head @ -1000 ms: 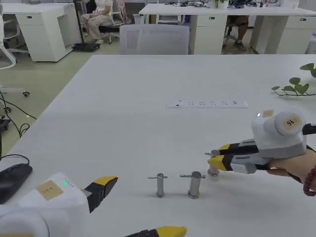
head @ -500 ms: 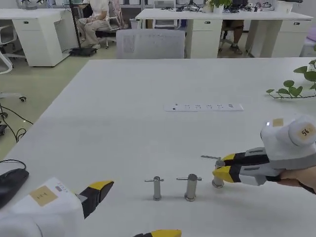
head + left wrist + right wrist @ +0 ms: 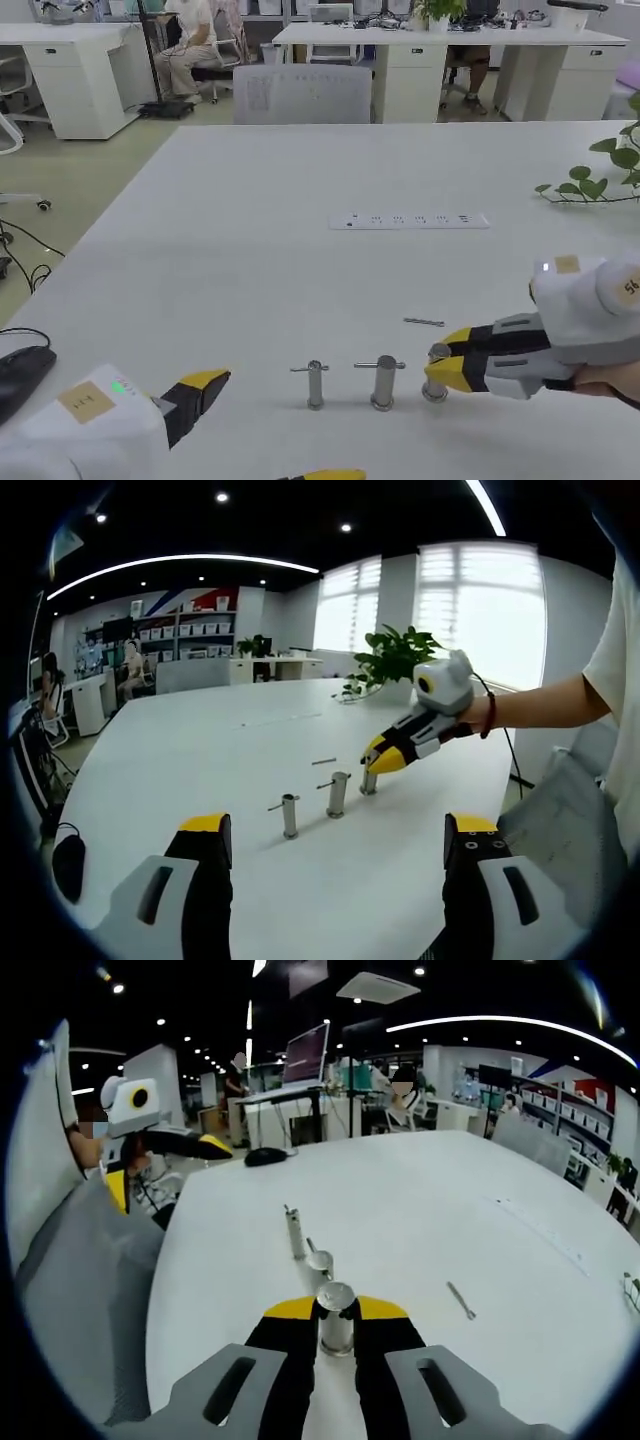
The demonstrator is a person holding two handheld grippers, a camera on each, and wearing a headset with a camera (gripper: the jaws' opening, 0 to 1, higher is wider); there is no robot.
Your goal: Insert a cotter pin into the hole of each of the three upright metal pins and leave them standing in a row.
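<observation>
Right gripper (image 3: 337, 1312) grips metal pin (image 3: 335, 1328), axis vertical.

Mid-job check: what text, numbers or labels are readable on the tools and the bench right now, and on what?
"5" plus a second character cut off by the picture's edge: round label on the right tool.
Tan sticker on the left tool: print too small to read.
Tan sticker on the right tool: nothing legible.
Power strip on the bench: markings too small to read.
</observation>
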